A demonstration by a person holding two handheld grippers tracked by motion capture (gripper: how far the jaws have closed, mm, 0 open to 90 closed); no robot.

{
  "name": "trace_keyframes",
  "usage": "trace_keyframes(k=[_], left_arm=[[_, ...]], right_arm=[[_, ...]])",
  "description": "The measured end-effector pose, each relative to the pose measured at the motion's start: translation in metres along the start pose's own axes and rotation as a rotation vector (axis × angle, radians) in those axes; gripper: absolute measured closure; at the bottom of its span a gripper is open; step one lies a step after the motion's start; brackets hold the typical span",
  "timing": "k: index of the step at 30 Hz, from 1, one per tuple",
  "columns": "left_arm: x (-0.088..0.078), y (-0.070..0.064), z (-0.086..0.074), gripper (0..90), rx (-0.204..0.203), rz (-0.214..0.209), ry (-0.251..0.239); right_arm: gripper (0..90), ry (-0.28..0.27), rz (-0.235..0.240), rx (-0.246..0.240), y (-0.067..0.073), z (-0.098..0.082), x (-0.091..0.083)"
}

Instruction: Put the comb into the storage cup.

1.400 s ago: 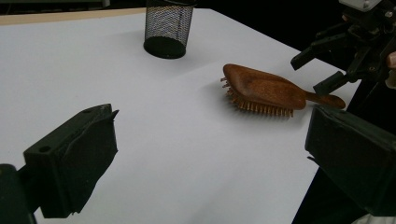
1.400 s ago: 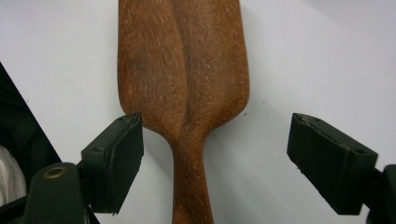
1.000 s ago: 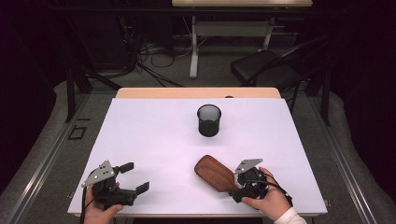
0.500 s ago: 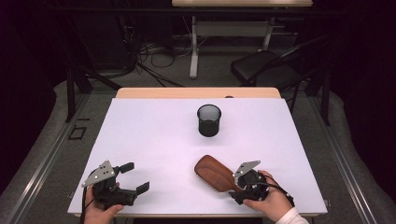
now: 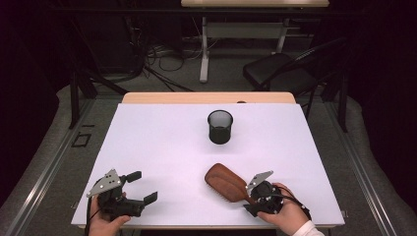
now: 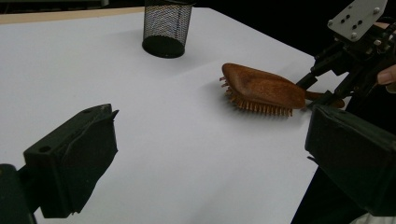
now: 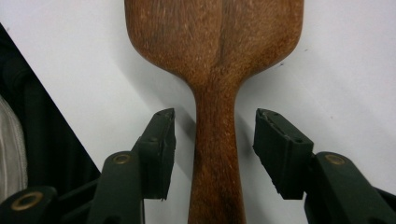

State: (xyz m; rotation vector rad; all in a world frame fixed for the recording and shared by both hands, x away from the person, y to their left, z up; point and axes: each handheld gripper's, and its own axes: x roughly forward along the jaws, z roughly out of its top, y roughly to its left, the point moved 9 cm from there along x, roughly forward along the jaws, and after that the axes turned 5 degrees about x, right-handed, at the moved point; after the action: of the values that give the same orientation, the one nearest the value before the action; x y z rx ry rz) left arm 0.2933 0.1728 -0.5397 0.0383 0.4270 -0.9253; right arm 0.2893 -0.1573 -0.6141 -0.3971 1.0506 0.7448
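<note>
A brown wooden hairbrush point(image 5: 225, 181) lies bristles down on the white table point(image 5: 167, 147), near its front right. Its handle point(image 7: 215, 158) runs between the jaws of my right gripper point(image 7: 215, 149), which have just been closing; a small gap still shows on each side, so the pads point(image 7: 161, 144) do not press on it. In the high view the right gripper point(image 5: 255, 195) sits at the brush's near end. My left gripper point(image 5: 140, 187) rests at the front left, open and holding nothing. From the left gripper view the brush point(image 6: 264, 88) lies ahead to the right.
A black mesh cup point(image 5: 220, 126) stands upright at the table's middle back, also seen as the mesh cup point(image 6: 167, 28). The table's front edge runs just behind both hands. Chairs and cables stand beyond the far edge.
The right gripper's jaws have drawn closer around the brush handle. Both hands, the brush and the cup stay where they were.
</note>
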Motion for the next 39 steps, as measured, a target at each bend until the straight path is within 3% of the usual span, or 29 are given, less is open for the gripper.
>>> trace_keyframes(k=[13,27,39], left_arm=[[-0.0002,0.0005,-0.0001,2.1,-0.001,0.005,0.001],[-0.0002,0.0007,-0.0002,2.1,-0.001,0.005,0.002],[-0.0004,0.0009,-0.0001,2.1,0.0,0.007,0.0]], right_arm=[[54.8,0.009,-0.012,-0.015,0.0009,0.0002,0.004],[64.8,-0.023,-0.004,0.017,-0.0031,0.0006,0.0039],[70.5,-0.011,-0.009,-0.004,-0.0001,0.0006,0.0036]])
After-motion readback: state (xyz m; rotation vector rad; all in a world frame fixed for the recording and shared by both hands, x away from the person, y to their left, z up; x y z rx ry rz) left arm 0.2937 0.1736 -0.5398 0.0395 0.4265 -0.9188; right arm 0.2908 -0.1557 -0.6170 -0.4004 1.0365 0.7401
